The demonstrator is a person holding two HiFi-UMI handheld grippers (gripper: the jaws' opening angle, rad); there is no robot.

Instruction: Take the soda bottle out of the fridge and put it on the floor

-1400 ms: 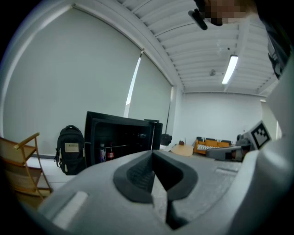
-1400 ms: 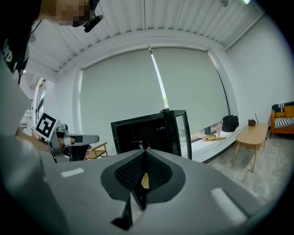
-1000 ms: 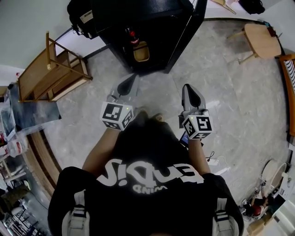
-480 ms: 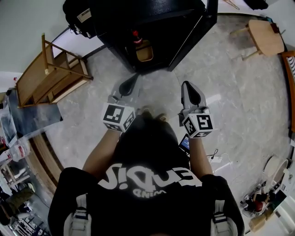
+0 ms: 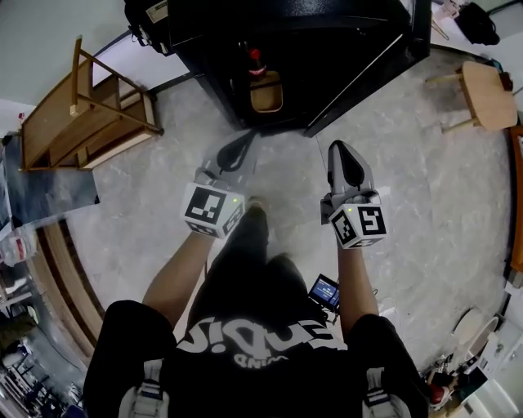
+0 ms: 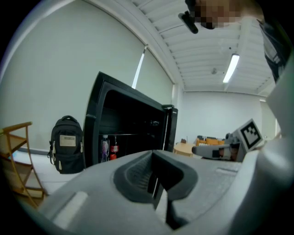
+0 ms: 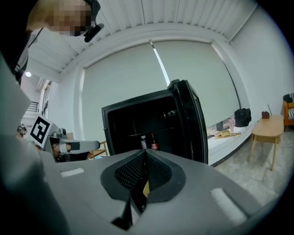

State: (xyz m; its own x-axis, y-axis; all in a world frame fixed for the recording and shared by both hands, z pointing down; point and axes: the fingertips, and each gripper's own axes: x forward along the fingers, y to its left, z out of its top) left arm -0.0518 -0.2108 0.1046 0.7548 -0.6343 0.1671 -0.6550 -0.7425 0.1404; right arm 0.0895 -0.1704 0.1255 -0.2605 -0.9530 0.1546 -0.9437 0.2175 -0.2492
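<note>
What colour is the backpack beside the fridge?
The backpack is black, clearest in the left gripper view.

Black fridge, grey marbled floor

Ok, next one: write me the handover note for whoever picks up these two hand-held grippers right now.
Left hand-held gripper: shut, empty.
Right hand-held gripper: shut, empty.
Both point toward the black fridge, short of it; its door stands open.
Soda bottle, red cap, stands upright on a shelf inside, beside a clear bottle.
Done: nothing beyond the open door.
Left: open one hand-held gripper, grasp the soda bottle, lift it out, set it on the floor.
</note>
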